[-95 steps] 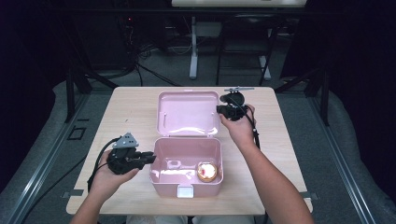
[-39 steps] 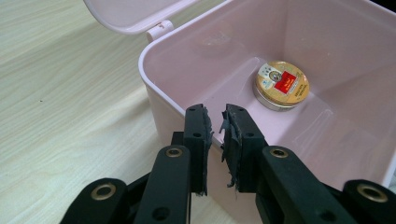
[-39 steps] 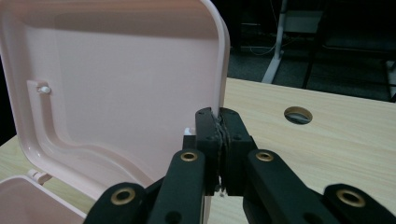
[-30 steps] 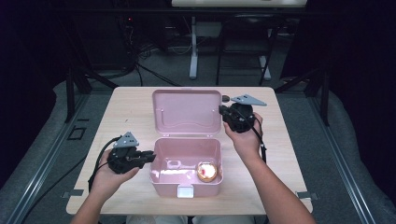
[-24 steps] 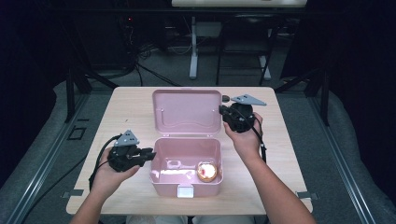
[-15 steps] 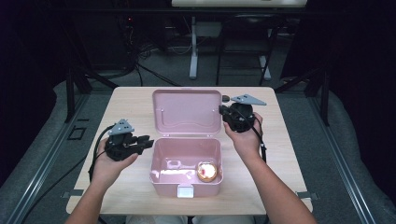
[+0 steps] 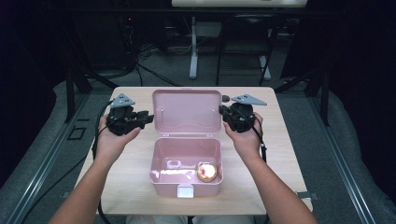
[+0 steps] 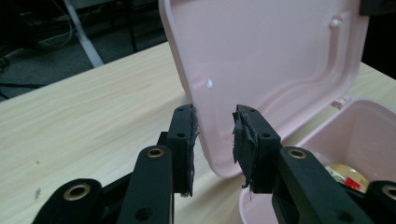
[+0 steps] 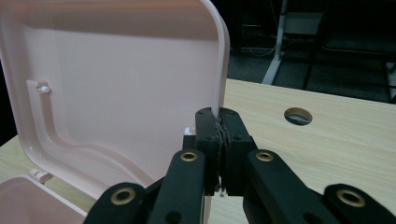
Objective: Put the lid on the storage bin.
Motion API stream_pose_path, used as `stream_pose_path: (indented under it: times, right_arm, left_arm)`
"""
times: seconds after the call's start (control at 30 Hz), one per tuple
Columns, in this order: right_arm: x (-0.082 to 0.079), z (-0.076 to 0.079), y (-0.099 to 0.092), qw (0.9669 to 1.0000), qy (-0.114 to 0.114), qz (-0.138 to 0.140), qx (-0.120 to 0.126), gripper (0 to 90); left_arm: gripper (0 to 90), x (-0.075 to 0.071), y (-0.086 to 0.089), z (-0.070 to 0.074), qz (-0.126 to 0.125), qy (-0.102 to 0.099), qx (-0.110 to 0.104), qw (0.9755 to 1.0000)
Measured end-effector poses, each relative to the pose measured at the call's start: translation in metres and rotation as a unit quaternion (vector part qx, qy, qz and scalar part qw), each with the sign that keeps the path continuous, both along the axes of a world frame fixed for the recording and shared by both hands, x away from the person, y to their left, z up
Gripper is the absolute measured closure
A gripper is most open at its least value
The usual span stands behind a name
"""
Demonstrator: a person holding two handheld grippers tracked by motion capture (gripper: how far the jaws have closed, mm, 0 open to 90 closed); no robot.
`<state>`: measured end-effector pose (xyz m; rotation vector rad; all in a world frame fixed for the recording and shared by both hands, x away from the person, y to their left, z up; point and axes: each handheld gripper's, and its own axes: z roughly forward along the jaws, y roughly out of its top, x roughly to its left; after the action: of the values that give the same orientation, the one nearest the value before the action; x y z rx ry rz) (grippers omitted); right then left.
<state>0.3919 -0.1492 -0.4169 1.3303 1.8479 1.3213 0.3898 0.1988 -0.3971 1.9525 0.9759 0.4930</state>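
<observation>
**A:** How is the right gripper (image 9: 219, 126) seen to be set?

**B:** Its jaws are clamped on the side rim of the pink lid (image 9: 116, 70), and the lid is held upright over the box (image 7: 186, 161). In the high view the right gripper (image 7: 227, 113) is found at the lid's (image 7: 187, 111) right edge.

**A:** And the left gripper (image 8: 215, 133)?

**B:** Its jaws have just been opening. They are spread on either side of the lid's (image 8: 266, 60) opposite edge, with the rim standing between the pads but not pressed by them. In the high view the left gripper (image 7: 148, 118) is seen just beside the lid's left side.

**A:** Where is the box placed?

**B:** It is set near the front middle of the wooden table (image 7: 126, 163), with its latch tab (image 7: 185, 191) turned toward the person. A round, shiny, gold-coloured item (image 7: 207, 171) is lying in the right part of the box; what it is cannot be told.

**A:** How much can be judged as done?

**B:** The item is already inside and the lid is partly raised on its hinge. If the box is being closed, the left grip is yet to be taken, the lid is yet to be lowered and the latch is yet to be fastened. If it is being opened, the lid is yet to be laid back. Which it is cannot be settled from this moment.
</observation>
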Motion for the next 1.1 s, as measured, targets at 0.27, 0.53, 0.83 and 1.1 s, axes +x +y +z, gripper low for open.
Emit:
stream_pose_path:
  times: [0.27, 0.53, 0.83, 1.1]
  right_arm:
    - [-0.001, 0.000, 0.000, 1.0000, -0.003, 0.000, -0.001, 87.6]
    - [-0.002, 0.000, 0.000, 1.0000, -0.007, 0.003, -0.001, 87.6]
    - [-0.004, 0.000, -0.001, 1.0000, -0.008, 0.003, 0.001, 87.6]
    - [-0.004, 0.000, -0.002, 0.9999, -0.009, 0.007, 0.003, 87.4]
  left_arm:
    - [67.0, 0.012, -0.007, 0.010, 0.016, -0.009, 0.000, 0.9998]
    - [65.3, 0.025, -0.011, 0.009, 0.034, -0.006, -0.013, 0.9993]
    - [72.8, 0.036, -0.014, 0.003, 0.045, -0.001, -0.018, 0.9988]
    - [80.2, 0.034, -0.017, 0.004, 0.045, -0.004, -0.013, 0.9989]
